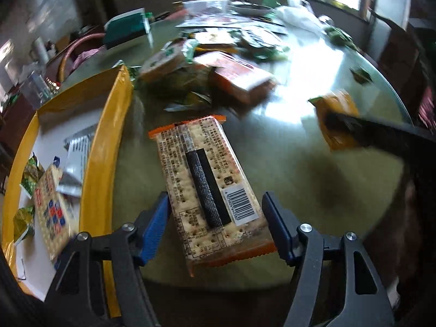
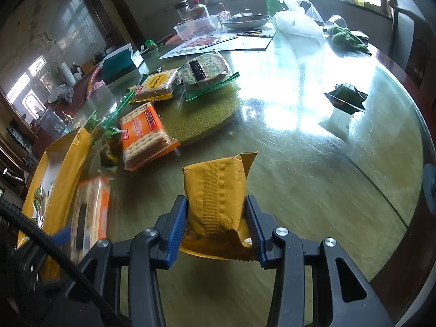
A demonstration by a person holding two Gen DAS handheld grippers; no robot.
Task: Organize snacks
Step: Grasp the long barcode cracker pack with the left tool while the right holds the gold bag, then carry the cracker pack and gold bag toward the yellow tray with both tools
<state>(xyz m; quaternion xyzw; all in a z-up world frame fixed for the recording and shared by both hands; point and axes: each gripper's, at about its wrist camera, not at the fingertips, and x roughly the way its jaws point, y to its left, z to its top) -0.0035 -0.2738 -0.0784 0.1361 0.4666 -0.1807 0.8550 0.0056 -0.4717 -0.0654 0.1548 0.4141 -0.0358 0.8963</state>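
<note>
Left gripper (image 1: pixel 216 215): a clear-wrapped cracker packet (image 1: pixel 209 188) with orange ends is clamped between the blue pads, barcode side up, and is held above the table (image 1: pixel 286 150). Right gripper (image 2: pixel 216 224): a yellow snack packet (image 2: pixel 215 193) with a torn upper corner is pinched between jaws closed to the packet's width, and is held upright over the glass tabletop.

Immediately to the left of the left gripper, a yellow-rimmed cardboard box (image 1: pixel 106 136) is seen; inside it lie a cracker packet with red and blue squares (image 1: pixel 51 212), small green sachets (image 1: pixel 24 218) and a silvery wrapper (image 1: pixel 77 158).

Beyond the grippers, a heap of loose snacks is spread on the table: an orange cracker packet (image 2: pixel 143 136), a yellow-labelled cracker packet (image 2: pixel 158 84) and a green-edged round cracker packet (image 2: pixel 207 70). A dark green sachet (image 2: pixel 346 98) lies well apart, at the right. A plastic tub (image 2: pixel 194 28), a bowl (image 2: pixel 246 21) and a white plastic bag (image 2: pixel 297 23) stand at the far edge.
</note>
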